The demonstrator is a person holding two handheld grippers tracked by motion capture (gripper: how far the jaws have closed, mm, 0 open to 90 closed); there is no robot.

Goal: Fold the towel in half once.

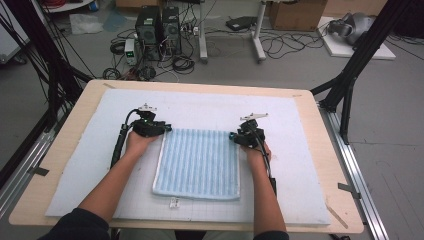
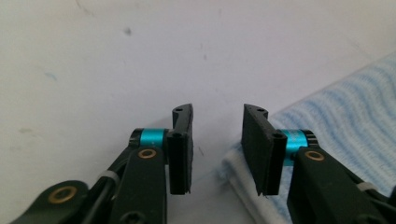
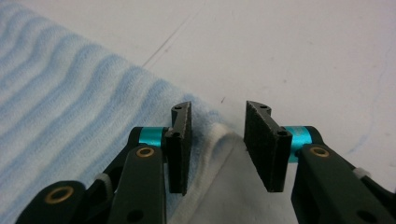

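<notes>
We see a folded towel (image 1: 197, 162), pale blue with ribbed stripes and white edging, lying flat; left gripper (image 2: 217, 140) and right gripper (image 3: 217, 140) stand apart, holding nothing.

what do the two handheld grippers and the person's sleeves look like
Both the left gripper and the right gripper are black, with flat black fingers, teal collars, brass-coloured rivets, a grey three-cornered top plate and a trailing black cable. The person's sleeves are dark, pushed up.
</notes>
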